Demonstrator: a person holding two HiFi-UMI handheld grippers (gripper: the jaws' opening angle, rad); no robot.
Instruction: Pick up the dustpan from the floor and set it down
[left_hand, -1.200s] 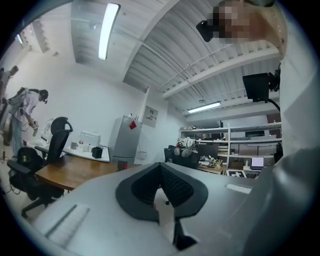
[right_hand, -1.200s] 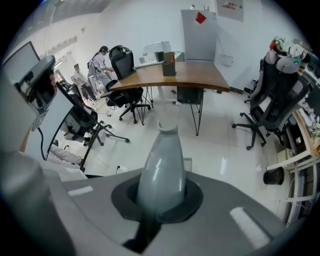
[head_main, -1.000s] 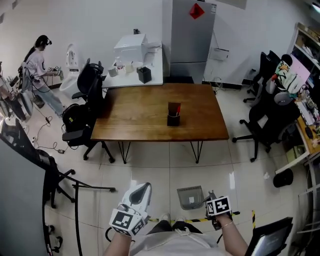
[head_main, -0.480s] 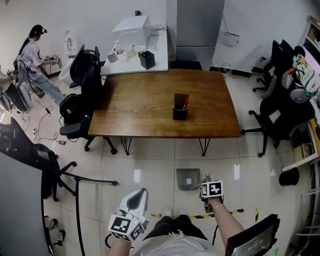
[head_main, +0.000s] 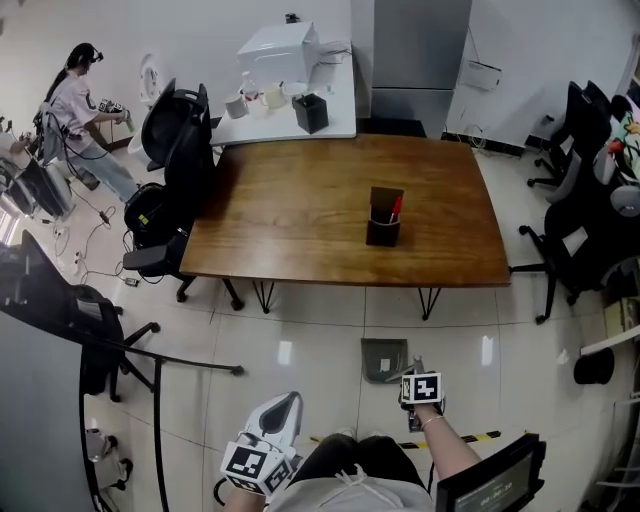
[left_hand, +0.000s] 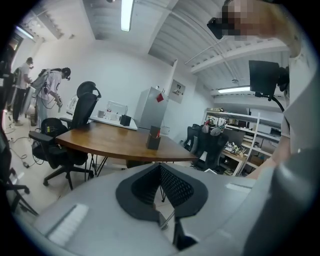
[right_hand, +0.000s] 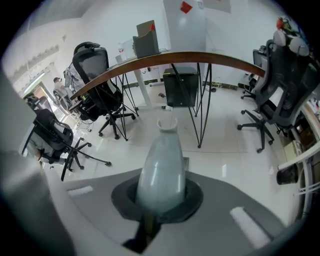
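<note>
The dustpan is a flat, squarish pan of dull grey plastic. It sits low over the glossy pale floor tiles, in front of the wooden counter. Whether the pan touches the tiles I cannot tell.

The right claw is closed on the dustpan's handle. The handle is smooth, pale grey and rounded, swelling where the black pads clamp it and narrowing to a small open loop at its far end. In the head view the claw's cube of black-and-white square markers sits just behind the pan.

The left claw hangs lower left of it, well apart from the pan. Its 2 black pads, dimpled like fine mesh, meet along a thin seam with nothing between them. Its shell is matte grey-white and curved.

The counter has a warm brown, faintly grained top with rounded corners, carried on thin black hairpin legs. On it stands 1 dark boxy holder with something red poking out. A black mesh-backed office chair is at its left end. A strip of yellow-and-black tape lies on the tiles near the right claw.
</note>
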